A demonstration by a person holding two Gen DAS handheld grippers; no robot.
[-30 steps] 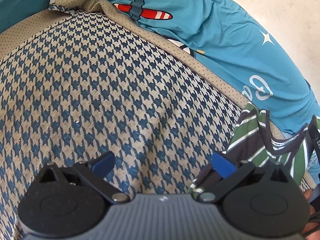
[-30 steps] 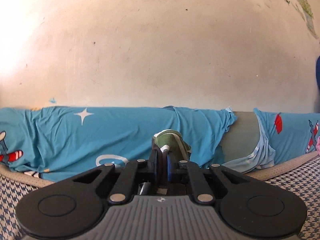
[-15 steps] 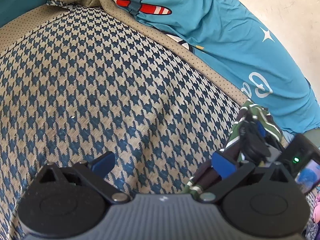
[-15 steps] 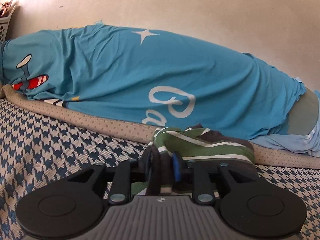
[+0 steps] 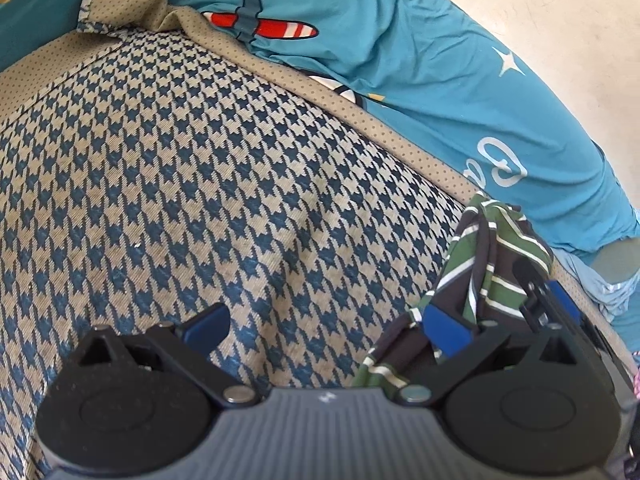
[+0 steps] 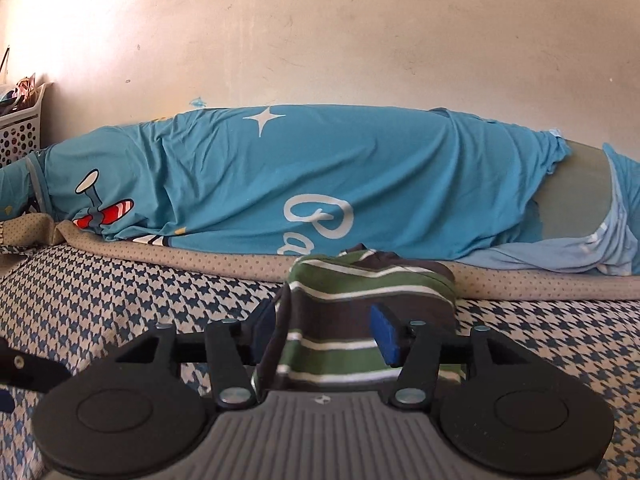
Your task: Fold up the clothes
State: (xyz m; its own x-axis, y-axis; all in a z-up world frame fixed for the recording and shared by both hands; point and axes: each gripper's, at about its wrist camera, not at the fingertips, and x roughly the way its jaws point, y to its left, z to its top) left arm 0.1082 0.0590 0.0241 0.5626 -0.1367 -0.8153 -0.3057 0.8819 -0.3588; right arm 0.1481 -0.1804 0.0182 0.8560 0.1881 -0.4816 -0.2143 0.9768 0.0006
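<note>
A folded garment with green, brown and white stripes (image 6: 340,320) rests on the blue-and-beige houndstooth blanket (image 6: 100,300). My right gripper (image 6: 323,330) is open, its blue pads (image 6: 384,334) standing on either side of the garment, apart from the cloth. In the left wrist view the same garment (image 5: 492,264) lies at the right, with the right gripper (image 5: 548,304) behind it. My left gripper (image 5: 324,326) hovers open over bare blanket (image 5: 200,160), and its right fingertip (image 5: 444,332) is close to the garment's edge.
A teal sheet with plane and star prints (image 6: 320,184) covers a long mound along the wall behind the blanket's dotted beige border (image 6: 200,258). A white perforated basket (image 6: 20,128) stands at the far left. The plain wall (image 6: 360,40) rises behind.
The right gripper has come down to the blanket with the striped garment and opened its jaws, letting it go. The left gripper stays open, almost in place.
</note>
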